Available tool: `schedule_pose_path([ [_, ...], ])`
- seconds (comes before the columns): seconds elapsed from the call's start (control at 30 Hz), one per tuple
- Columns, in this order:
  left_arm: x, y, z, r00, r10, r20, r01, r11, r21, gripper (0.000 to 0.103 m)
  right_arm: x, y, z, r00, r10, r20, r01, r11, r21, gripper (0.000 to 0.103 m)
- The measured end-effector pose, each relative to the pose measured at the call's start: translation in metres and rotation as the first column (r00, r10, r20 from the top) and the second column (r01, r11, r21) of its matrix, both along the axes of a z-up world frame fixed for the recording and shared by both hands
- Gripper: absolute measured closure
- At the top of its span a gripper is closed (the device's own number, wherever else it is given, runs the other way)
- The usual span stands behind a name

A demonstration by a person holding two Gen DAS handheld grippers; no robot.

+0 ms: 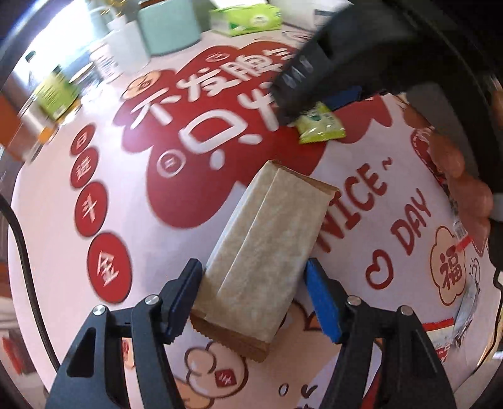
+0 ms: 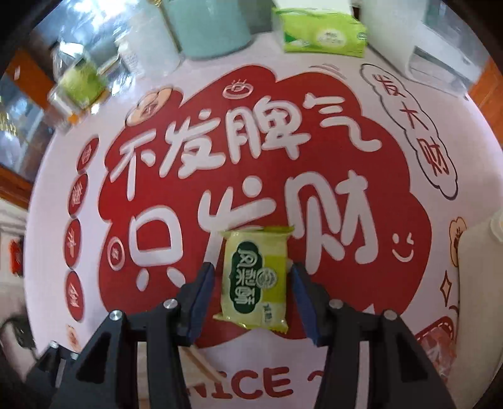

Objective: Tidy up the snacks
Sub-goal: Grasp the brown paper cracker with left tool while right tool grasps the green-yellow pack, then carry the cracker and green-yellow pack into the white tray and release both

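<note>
The left gripper (image 1: 254,295) stands wide, its blue pads on either side of a tan packet (image 1: 261,254) that lies flat on the mat (image 1: 56,214). The left pad (image 1: 185,299) sits against the packet's near edge; the right pad (image 1: 323,302) is just beside it, and contact there cannot be told. The packet runs lengthwise away from the jaws, its far end past the fingertips, its crimped near end between the fingers.

Ahead and to the right of that gripper, the right gripper (image 1: 301,110) reaches down over a green packet (image 1: 320,124). A hand (image 1: 465,176) holds its body at the right edge of the view.

In its own view the right gripper (image 2: 251,299) is also wide. The green packet (image 2: 256,280) lies flat between the fingers, clear gaps on both sides, touching neither pad. Its dark green label faces up, and its far end reaches just beyond the fingertips.

Far ahead of both tools, at the mat's back edge, stand a teal tub (image 2: 207,28), a green tissue pack (image 2: 320,31), and a blurred green box (image 2: 81,85) to the left. A white container (image 2: 481,270) stands right of the right gripper. Low to its left, the corner of the tan packet (image 2: 201,361) shows beneath the fingers.
</note>
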State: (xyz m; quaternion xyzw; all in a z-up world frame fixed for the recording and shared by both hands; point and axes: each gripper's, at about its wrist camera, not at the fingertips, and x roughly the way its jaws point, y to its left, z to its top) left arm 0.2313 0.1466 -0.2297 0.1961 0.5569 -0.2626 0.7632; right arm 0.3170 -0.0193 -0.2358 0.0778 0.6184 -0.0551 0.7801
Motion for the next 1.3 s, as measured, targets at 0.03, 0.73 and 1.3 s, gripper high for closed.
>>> schedule_pose_path([
  [0.03, 0.003, 0.001, -0.003, 1.0, 0.009, 0.001, -0.009, 1.0, 0.005, 0.038, -0.002, 0.004, 0.0, 1.0, 0.023, 0.002, -0.023, 0.999, -0.035, 0.065],
  [0.73, -0.032, -0.047, 0.119, 0.969, 0.23, 0.086, -0.217, 0.966, -0.141, 0.103, -0.126, -0.077, 0.114, 0.978, 0.008, 0.208, -0.028, 0.995, 0.094, 0.066],
  [1.3, -0.017, -0.039, 0.064, 0.895, 0.446, -0.012, -0.445, 0.892, -0.079, 0.028, -0.201, -0.201, 0.13, 0.967, -0.097, 0.234, 0.084, 0.994, 0.067, 0.066],
])
